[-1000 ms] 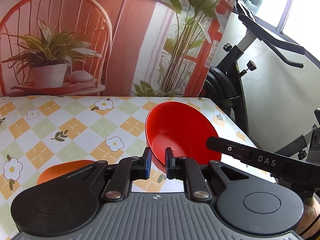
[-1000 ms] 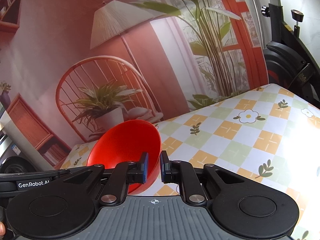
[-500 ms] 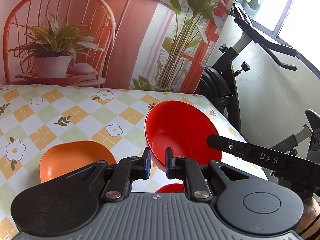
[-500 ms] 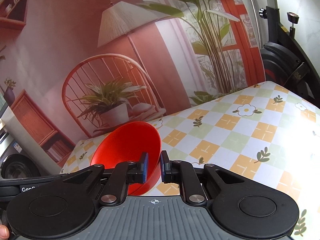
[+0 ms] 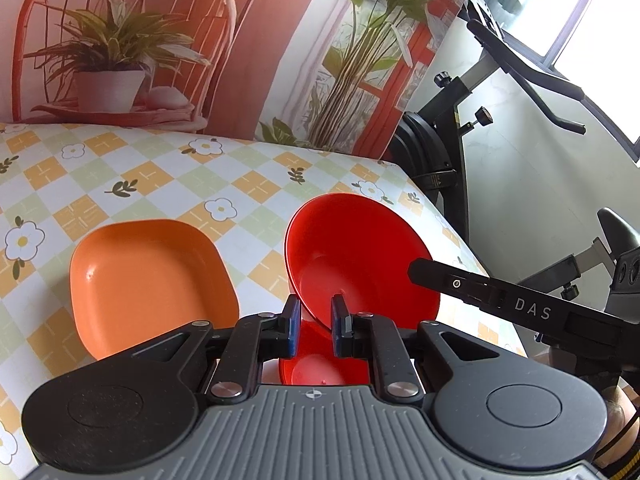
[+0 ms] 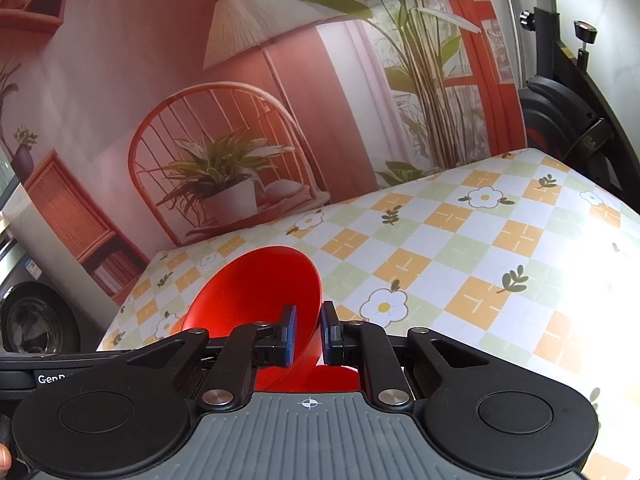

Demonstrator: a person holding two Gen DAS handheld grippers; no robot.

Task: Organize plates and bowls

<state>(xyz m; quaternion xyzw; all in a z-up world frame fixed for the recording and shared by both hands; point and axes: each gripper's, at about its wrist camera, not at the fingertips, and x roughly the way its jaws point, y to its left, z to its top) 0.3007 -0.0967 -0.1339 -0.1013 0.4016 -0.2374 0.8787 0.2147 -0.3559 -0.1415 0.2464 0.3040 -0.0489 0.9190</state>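
The rim of a red bowl (image 5: 352,256) is pinched between the blue-padded fingers of the left gripper (image 5: 315,330), so that the bowl is held tilted with its hollow turned toward the camera. Directly beneath it, partly hidden behind the gripper body, a second red bowl (image 5: 316,372) is seen; whether the two touch cannot be told from this view. To the left of both, an orange square plate (image 5: 148,284) is laid flat on the checked floral tablecloth (image 5: 240,176), near the held bowl but apart from it. At the right of the left wrist view the other tool is seen as a black bar marked DAS. The right gripper (image 6: 307,334) is likewise clamped on the rim of a red bowl (image 6: 256,296), which is tipped up steeply with its opening turned to the left. A further patch of red (image 6: 332,380) is visible below these fingers; it cannot be made out clearly. Behind the table a printed backdrop (image 6: 248,120) with a chair and a potted plant is hung, and an exercise bike (image 5: 460,136) is stood beyond the table's far right corner.
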